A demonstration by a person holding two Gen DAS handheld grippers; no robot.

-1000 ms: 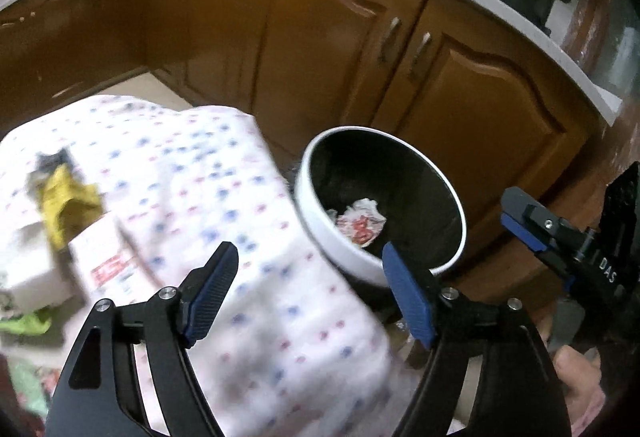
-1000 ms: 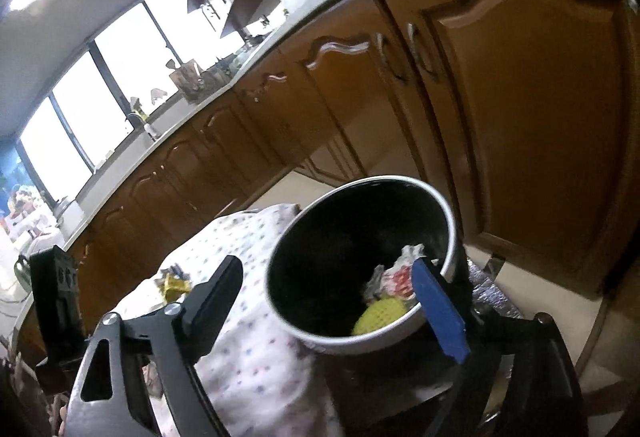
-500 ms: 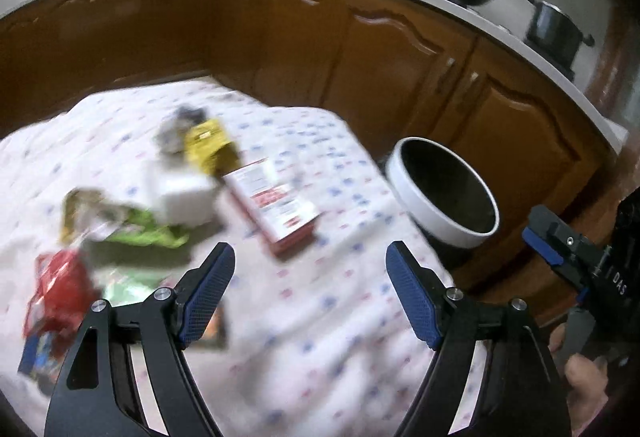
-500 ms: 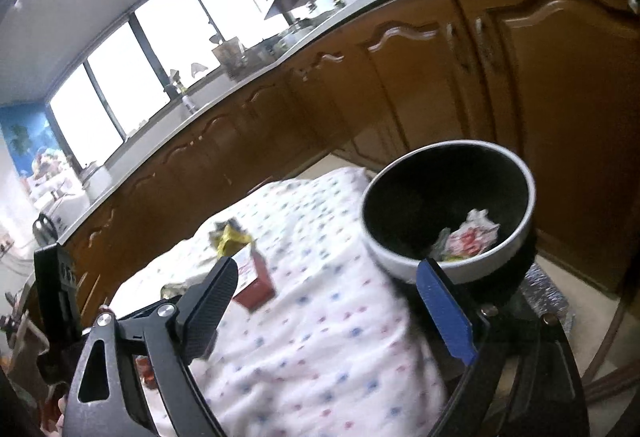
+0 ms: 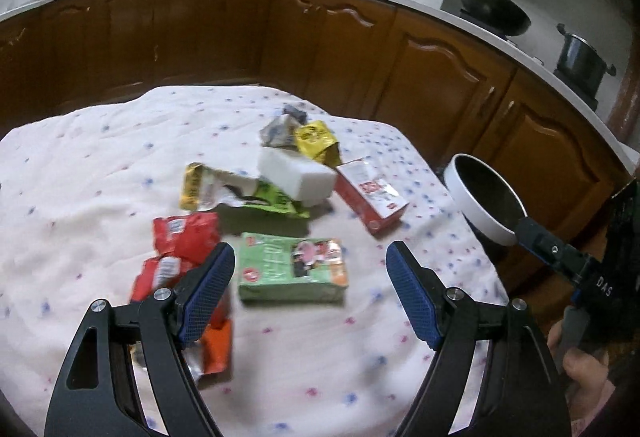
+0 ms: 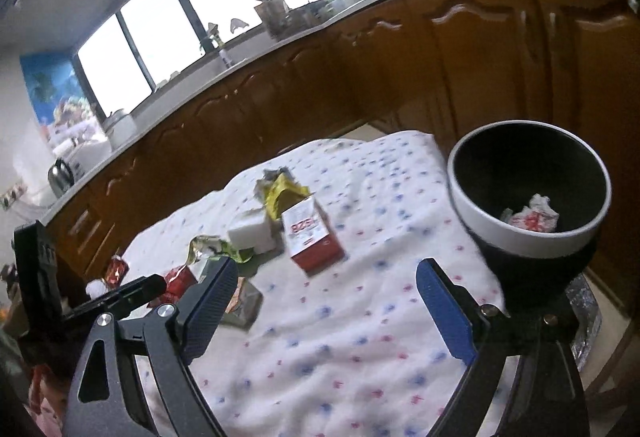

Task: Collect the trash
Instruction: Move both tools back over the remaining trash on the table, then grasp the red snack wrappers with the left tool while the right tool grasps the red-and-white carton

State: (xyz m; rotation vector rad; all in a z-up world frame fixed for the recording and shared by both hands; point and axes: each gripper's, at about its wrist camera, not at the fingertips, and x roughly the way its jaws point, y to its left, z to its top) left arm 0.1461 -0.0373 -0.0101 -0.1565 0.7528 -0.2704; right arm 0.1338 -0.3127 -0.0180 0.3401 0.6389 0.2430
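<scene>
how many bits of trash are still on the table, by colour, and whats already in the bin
On the table, as far as the left wrist view shows:
red wrappers: 2
red and white carton: 1
green packets: 2
yellow wrappers: 2
white block: 1
grey crumpled wrapper: 1
orange packet: 1
In the bin:
crumpled red and white wrapper: 1
Total: 11

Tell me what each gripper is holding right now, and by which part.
Nothing. The left gripper and right gripper are both open and empty above the tablecloth.
</scene>
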